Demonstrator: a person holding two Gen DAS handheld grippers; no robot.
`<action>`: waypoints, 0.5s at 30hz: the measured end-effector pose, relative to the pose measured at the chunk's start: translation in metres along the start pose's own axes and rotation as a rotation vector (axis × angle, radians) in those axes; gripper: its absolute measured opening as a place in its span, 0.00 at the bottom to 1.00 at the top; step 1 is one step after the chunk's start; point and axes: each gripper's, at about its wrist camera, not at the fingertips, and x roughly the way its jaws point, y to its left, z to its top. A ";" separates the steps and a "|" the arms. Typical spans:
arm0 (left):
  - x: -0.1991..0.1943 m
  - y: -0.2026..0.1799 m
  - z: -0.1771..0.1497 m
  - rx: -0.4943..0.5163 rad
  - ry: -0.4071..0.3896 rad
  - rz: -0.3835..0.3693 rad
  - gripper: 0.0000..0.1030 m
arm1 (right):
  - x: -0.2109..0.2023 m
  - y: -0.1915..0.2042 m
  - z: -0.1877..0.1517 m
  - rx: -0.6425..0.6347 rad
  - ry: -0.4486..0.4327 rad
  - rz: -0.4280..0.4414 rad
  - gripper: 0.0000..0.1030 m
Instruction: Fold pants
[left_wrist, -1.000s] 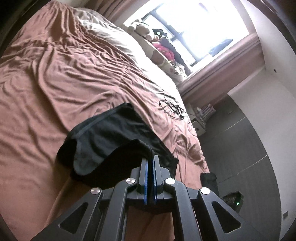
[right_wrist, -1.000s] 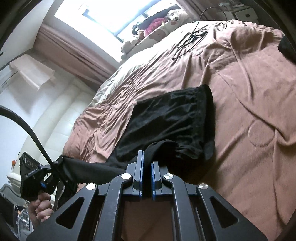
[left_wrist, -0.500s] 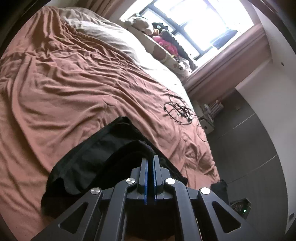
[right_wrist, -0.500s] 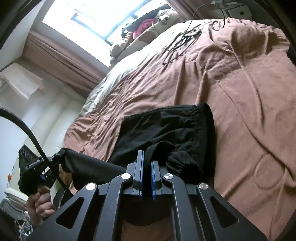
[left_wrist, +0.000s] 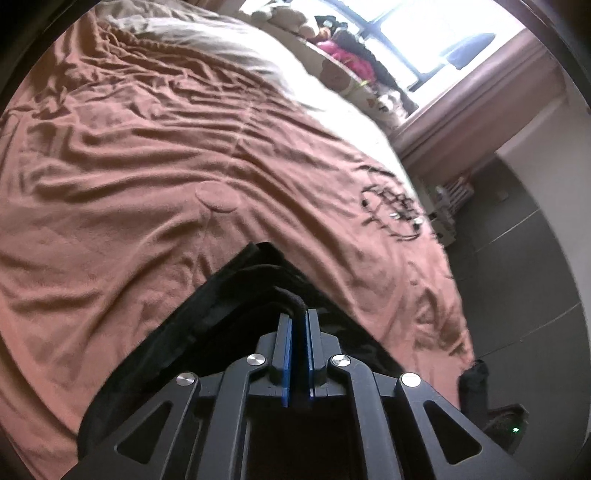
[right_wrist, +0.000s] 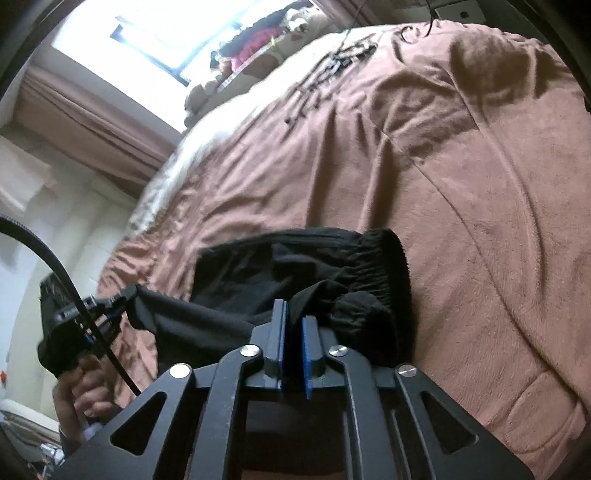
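Black pants (right_wrist: 295, 266) lie on a brown bedspread (right_wrist: 461, 184), elastic waistband (right_wrist: 395, 254) to the right. My right gripper (right_wrist: 293, 314) is shut on a fold of the pants fabric near the waistband. My left gripper (left_wrist: 299, 314) is shut on another edge of the pants (left_wrist: 229, 295). The left gripper also shows in the right wrist view (right_wrist: 122, 299), holding a stretched corner of the pants off the bed's left side. Most of the pants lie under the grippers.
A tangle of black cable (left_wrist: 391, 210) lies on the bedspread (left_wrist: 129, 166) toward the far side. Pillows and stuffed toys (left_wrist: 332, 44) line the window sill. A dark floor (left_wrist: 517, 277) lies past the bed's right edge.
Both grippers have moved forward over the bed with the fabric held. The lifted edge now lies closer to the waistband, and less of the pants shows ahead of the left gripper.
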 end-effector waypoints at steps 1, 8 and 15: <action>0.005 0.002 0.002 0.001 0.013 0.024 0.14 | 0.002 0.001 0.001 -0.002 0.011 -0.005 0.22; -0.003 0.006 -0.001 0.056 -0.007 0.081 0.48 | -0.025 0.017 0.002 -0.085 -0.059 0.040 0.74; 0.007 -0.002 -0.011 0.223 0.072 0.195 0.48 | -0.033 0.019 -0.002 -0.165 -0.053 -0.053 0.74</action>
